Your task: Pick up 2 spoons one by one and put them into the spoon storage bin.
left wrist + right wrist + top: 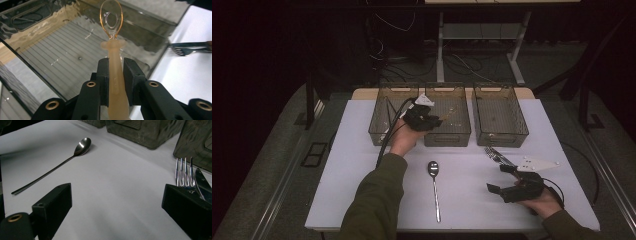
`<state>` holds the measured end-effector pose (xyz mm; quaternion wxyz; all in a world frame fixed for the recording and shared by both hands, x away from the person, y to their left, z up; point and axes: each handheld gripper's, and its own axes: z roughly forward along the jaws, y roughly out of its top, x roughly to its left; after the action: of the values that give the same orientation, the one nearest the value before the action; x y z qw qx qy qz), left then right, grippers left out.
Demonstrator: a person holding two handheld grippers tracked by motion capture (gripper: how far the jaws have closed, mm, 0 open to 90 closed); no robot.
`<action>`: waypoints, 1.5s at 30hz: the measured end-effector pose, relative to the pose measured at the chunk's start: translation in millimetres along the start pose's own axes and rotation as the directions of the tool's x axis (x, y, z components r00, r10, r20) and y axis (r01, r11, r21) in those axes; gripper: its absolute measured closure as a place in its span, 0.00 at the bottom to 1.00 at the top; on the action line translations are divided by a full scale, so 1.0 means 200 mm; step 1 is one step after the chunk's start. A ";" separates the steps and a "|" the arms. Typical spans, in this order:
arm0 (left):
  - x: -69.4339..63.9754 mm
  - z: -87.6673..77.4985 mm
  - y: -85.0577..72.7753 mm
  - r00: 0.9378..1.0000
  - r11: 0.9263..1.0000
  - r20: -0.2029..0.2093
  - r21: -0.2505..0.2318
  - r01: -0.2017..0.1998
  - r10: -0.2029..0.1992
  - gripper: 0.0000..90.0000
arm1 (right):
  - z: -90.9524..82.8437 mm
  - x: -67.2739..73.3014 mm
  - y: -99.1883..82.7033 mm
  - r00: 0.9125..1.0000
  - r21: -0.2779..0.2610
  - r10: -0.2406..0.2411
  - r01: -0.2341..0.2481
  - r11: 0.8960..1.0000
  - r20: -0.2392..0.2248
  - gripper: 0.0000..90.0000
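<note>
Here the left gripper [115,67] clamps a translucent spoon [113,47]; right gripper [117,205] fingers apart; no writing legible.

The handle end of the amber spoon [115,75] is cut off by the bottom edge. The right claw [117,205] hides the handles of the fork [183,173] and the knife [203,183].

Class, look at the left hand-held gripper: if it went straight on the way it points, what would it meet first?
Probably the ribbed floor of the middle bin; the left hand-held gripper, holding a plastic spoon, points down into it, though depth is unclear.
</note>
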<state>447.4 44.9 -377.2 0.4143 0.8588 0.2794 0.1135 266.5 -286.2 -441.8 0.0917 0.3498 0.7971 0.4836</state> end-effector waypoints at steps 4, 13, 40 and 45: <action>0.02 0.06 0.02 1.000 0.999 -0.011 0.033 0.022 -0.021 0.84 | 0.00 0.00 0.00 1.000 -0.004 0.001 -0.001 1.000 -0.005 0.11; 0.02 0.16 0.02 0.999 0.991 -0.033 0.126 0.045 -0.041 0.78 | -0.01 0.00 0.00 1.000 -0.003 -0.005 0.005 1.000 -0.009 0.10; -0.19 -0.19 -0.14 1.000 1.000 0.018 -0.005 0.006 -0.006 0.26 | 0.00 0.00 0.00 1.000 0.003 -0.002 0.002 1.000 -0.001 0.11; -0.26 -0.25 -0.22 0.999 1.000 0.049 -0.010 0.010 -0.009 0.27 | 0.00 0.00 0.00 1.000 0.005 -0.004 0.004 1.000 0.002 0.11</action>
<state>366.4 69.2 -377.6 0.4257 0.8579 0.2726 0.0917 266.1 -285.3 -442.0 0.0924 0.3489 0.7989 0.4811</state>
